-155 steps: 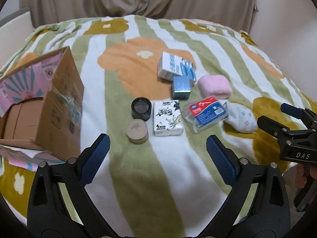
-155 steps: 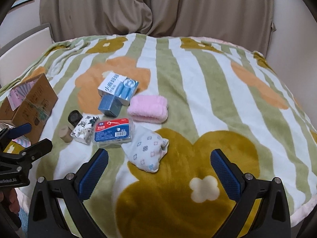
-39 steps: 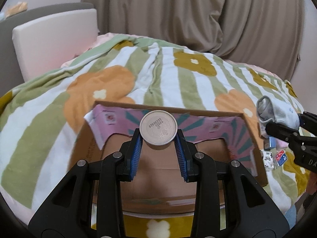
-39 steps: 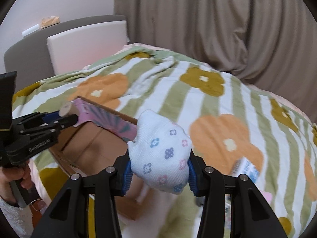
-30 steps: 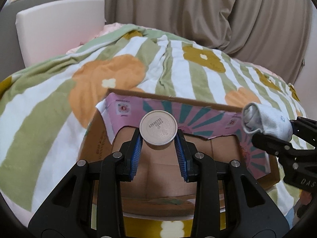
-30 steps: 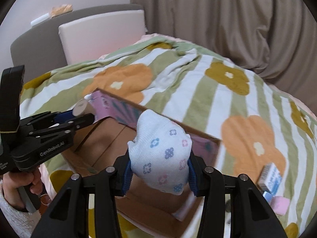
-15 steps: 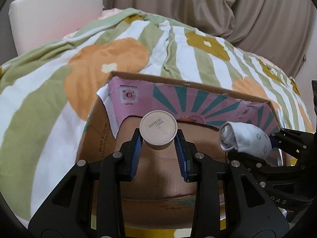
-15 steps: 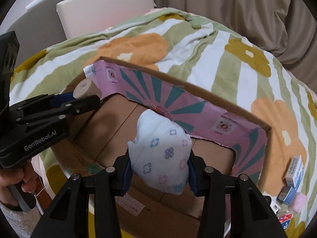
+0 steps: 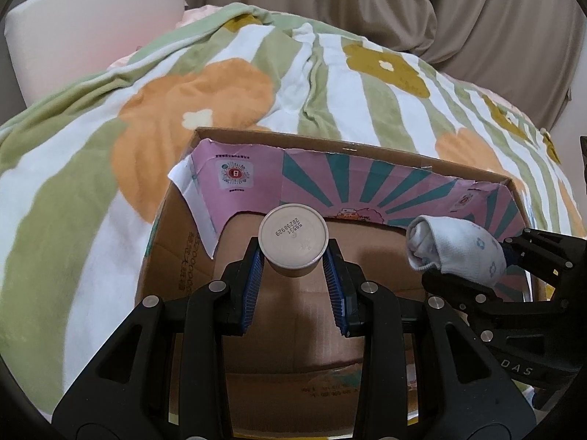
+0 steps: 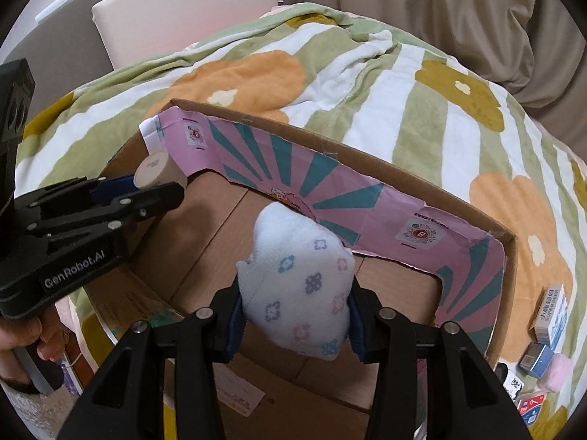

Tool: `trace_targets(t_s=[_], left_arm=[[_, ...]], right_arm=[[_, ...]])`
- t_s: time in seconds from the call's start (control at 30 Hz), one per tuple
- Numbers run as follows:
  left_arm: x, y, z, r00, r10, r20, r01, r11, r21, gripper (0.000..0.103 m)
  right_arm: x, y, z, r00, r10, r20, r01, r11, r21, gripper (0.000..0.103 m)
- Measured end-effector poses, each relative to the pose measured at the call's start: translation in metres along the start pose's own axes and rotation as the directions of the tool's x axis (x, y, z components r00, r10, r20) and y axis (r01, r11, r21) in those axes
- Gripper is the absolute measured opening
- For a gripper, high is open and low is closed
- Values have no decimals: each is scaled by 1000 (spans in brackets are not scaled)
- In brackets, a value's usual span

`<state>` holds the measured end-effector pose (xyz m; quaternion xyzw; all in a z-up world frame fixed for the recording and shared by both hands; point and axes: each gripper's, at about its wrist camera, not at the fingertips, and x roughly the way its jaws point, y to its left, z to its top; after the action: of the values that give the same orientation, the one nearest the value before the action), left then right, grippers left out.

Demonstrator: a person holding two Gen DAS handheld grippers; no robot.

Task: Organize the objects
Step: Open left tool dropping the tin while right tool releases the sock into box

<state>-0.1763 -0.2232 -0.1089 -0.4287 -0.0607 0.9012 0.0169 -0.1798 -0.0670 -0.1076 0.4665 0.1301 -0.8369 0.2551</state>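
An open cardboard box (image 9: 367, 150) (image 10: 367, 157) with a pink and teal inner flap lies on the flowered blanket. My left gripper (image 9: 293, 256) is shut on a small round beige jar (image 9: 292, 234) and holds it above the box's left half. The same jar (image 10: 154, 170) shows at the left of the right wrist view. My right gripper (image 10: 295, 310) is shut on a rolled white sock with small flowers (image 10: 297, 289) over the box's inside. From the left wrist view that sock (image 9: 455, 245) hangs at the box's right side.
The green, white and orange blanket (image 9: 91, 146) covers the bed around the box. Several small boxes and a pink pad (image 10: 550, 352) lie on the blanket right of the box. A white headboard (image 10: 183, 18) and beige curtains stand behind. A hand (image 10: 22, 341) holds the left gripper.
Both grippers have come down and forward over the box, each still holding its object. The sock has moved from beside the box's rim to over its inside.
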Motion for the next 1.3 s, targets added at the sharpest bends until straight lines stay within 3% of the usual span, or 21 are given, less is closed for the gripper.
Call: trace_targets(t_s=[0.2,0.27,0.3,0.33,0.47,0.9,1.3], left_arm=[[3,-3,9,1000,-5,-30,5,1000,-3,34],[3,-5,12,999,29,-33,-29,1000,11,60],[3,-5,12,998,54,-31,-54,998,14,98],[1,-5,12,998,69,-10,-69,998,10,103],[-6,0,13,999,32,10,-32,999,-18,103],[-36,-7,8,998,31,45,-30,999,-23,103],[-93,-56,10,991,-14,135,9,999,33,103]], right_arm=[[4,2,6,1000,6,-23,-6,1000,-13,46],[6,3,5,999,0,-36,-1,1000,-22,62],[5,4,4,999,-6,-32,5,1000,-27,77],[3,3,3,1000,-8,-23,7,1000,-29,82],[-7,1,-2,1000,-16,0,16,999,-35,83],[-26,5,-12,999,18,29,-16,999,-51,83],[-83,-22,-23,994,14,107,-13,1000,-12,83]])
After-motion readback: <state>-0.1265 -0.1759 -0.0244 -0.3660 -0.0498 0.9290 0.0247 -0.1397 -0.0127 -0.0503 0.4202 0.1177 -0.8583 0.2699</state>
